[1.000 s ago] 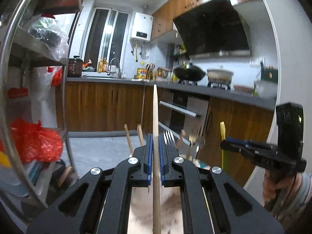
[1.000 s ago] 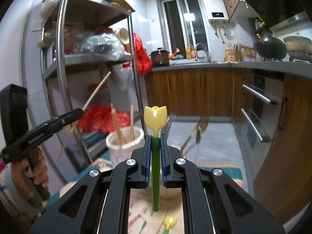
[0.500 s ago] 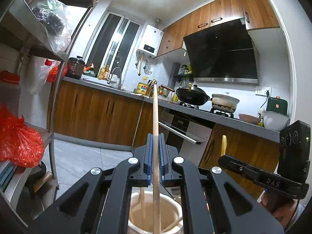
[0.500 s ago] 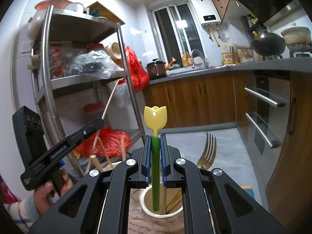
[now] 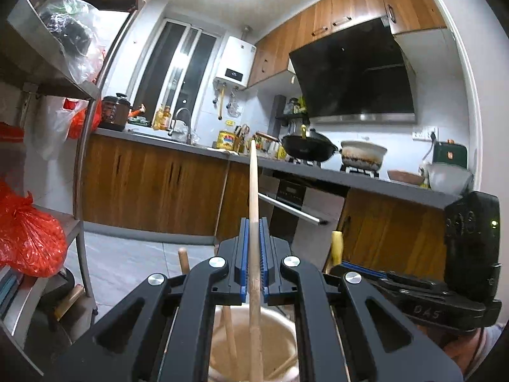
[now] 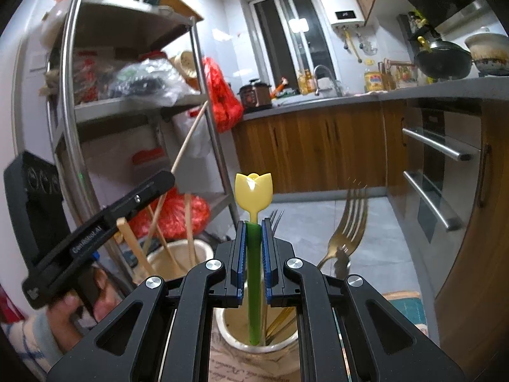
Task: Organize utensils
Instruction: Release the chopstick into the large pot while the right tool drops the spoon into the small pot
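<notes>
My left gripper [image 5: 253,248] is shut on a long wooden chopstick [image 5: 253,197], upright, its lower end inside a cream holder cup [image 5: 286,324] that holds other wooden sticks. My right gripper [image 6: 253,248] is shut on a green-handled utensil with a yellow tulip top [image 6: 253,191], its lower end inside a second cream cup [image 6: 232,324] that holds gold forks [image 6: 350,219]. The left gripper with its chopstick also shows in the right wrist view [image 6: 105,219], over the other cup [image 6: 178,254].
A metal shelf rack [image 6: 133,108] with bags stands to the left. Wooden kitchen cabinets [image 5: 152,191], an oven handle [image 5: 289,210] and a counter with pots lie beyond. A patterned cloth [image 6: 254,366] lies under the cups.
Both grippers have lowered their utensils from above the table into the cups. The cups have come into view under the fingers.
</notes>
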A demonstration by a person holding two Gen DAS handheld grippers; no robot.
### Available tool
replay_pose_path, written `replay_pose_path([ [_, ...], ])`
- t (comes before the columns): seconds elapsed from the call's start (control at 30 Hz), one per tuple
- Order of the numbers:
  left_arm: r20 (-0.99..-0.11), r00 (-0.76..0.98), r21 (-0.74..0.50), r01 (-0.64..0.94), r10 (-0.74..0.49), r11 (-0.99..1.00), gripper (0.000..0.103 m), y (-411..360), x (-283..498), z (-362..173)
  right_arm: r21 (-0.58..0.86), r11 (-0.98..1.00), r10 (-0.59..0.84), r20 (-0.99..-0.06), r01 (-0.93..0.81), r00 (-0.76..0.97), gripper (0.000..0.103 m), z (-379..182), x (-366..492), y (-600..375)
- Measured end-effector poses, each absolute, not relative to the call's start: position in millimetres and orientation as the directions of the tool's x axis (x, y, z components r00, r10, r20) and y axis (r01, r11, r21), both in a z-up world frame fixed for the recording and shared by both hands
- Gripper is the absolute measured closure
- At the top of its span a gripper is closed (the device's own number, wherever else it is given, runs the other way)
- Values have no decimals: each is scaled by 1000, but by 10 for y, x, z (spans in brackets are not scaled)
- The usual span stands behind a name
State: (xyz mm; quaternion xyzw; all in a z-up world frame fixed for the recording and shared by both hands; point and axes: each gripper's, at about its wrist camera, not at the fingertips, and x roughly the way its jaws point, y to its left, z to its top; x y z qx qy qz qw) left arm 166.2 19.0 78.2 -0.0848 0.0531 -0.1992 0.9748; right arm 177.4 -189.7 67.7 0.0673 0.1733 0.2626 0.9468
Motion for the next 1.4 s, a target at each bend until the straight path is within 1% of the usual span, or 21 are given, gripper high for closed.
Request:
replay_pose_path([
  [0.07,-78,913,-175,382,-399,907,97,204,1616,773,198,858,514,-309,-475,800,93,638,1765,-1862],
  [0.3,-89,904,-203,395,-419,896,97,304,1545,717,206,862,506,-338,-463,793,93,544,1789,-1855],
  [0.37,-81,906,-219,390,-415,894,97,334,1537,711,207,864,503,-344,-459,793,93,518,1787,-1860],
  [0.47,-44,907,-286,390,-418,875,97,396,1618,789,223,864,503,-344,-452,793,93,500,1792,-1874],
  [0.5,-40,910,-288,384,-412,877,97,389,1646,808,224,864,504,-345,-452,792,93,503,1794,-1872],
  [0.63,-42,917,-265,373,-397,889,97,262,1762,839,205,867,498,-330,-454,802,93,529,1765,-1868],
  [0.83,-54,922,-202,367,-384,908,97,117,1824,757,217,866,500,-322,-451,804,93,534,1806,-1918],
  [1.07,-94,904,-194,393,-416,899,97,215,1696,707,220,861,508,-336,-459,793,93,483,1852,-1918],
  [1.17,-150,895,-183,392,-420,902,97,256,1637,687,215,860,510,-354,-462,784,93,456,1868,-1893],
  [1.27,-213,887,-146,385,-409,911,97,203,1616,651,213,863,505,-375,-458,777,92,413,1884,-1870],
  [1.4,-271,876,-103,385,-399,917,97,110,1624,591,204,874,485,-410,-441,772,92,360,1906,-1840],
])
